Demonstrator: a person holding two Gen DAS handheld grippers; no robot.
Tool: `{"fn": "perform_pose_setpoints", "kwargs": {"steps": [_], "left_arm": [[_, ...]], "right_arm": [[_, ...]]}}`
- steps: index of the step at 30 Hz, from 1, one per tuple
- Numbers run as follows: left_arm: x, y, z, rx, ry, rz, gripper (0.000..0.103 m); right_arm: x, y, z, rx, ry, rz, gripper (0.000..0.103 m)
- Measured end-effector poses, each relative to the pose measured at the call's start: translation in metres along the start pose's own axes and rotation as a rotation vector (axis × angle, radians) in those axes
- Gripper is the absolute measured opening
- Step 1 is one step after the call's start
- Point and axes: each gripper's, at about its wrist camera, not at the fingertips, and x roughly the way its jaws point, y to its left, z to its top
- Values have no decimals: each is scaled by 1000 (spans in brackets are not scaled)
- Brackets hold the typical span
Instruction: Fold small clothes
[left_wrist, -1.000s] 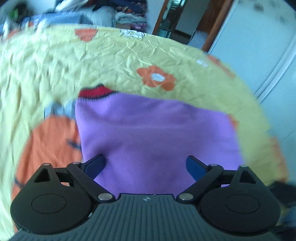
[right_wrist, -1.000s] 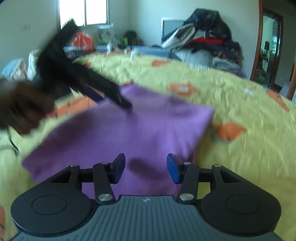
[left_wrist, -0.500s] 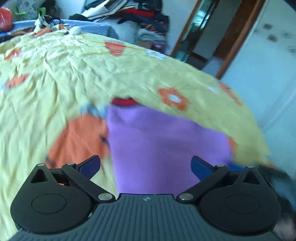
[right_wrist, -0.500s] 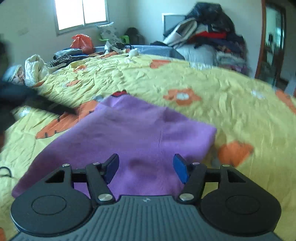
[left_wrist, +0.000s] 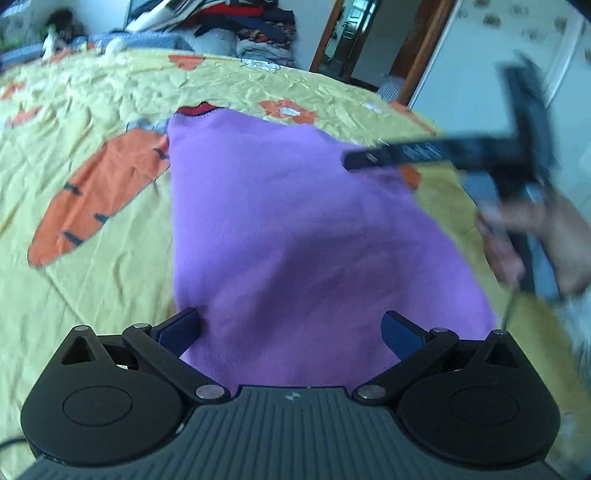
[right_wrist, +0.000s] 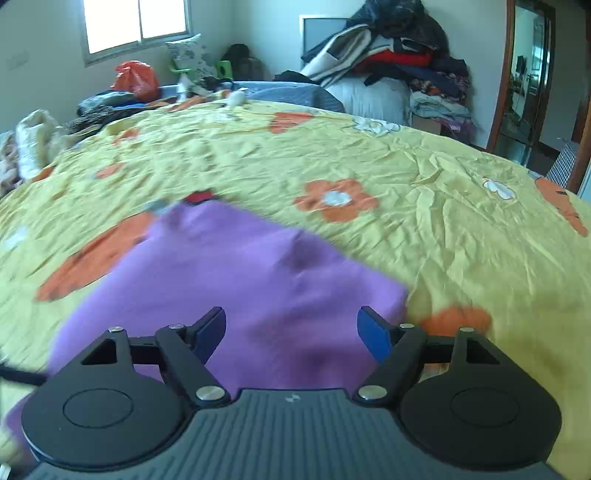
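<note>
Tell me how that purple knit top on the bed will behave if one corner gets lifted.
The purple knit top lies flat, following the yellow bedsheet, so it is probably floppy and would drape. It looks thin, likely light. Its soft knit surface probably grips rather than slips.

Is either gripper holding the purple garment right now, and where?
Neither. The left gripper and right gripper both have jaws open above the purple garment, gripping nothing.

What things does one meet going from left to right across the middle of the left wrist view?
Carrot print on the yellow bedsheet → purple garment → the blurred right gripper, reaching in over the garment's right edge → the hand holding it.
</note>
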Motion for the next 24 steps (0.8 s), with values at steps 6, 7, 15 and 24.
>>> {"fn": "perform_pose_setpoints", "kwargs": {"steps": [6, 7, 15, 24], "left_arm": [[1, 1, -14, 63, 7, 30, 103], [1, -1, -16, 89, 10, 38, 103], [-7, 8, -13, 71, 37, 52, 103], [-37, 12, -50, -21, -13, 126, 103]], "right_arm": [[-25, 50, -51, -36, 70, -71, 85], [-21, 56, -58, -60, 84, -96, 85], [-36, 63, -74, 30, 80, -194, 99], [-77, 72, -112, 65, 83, -178, 100]]}}
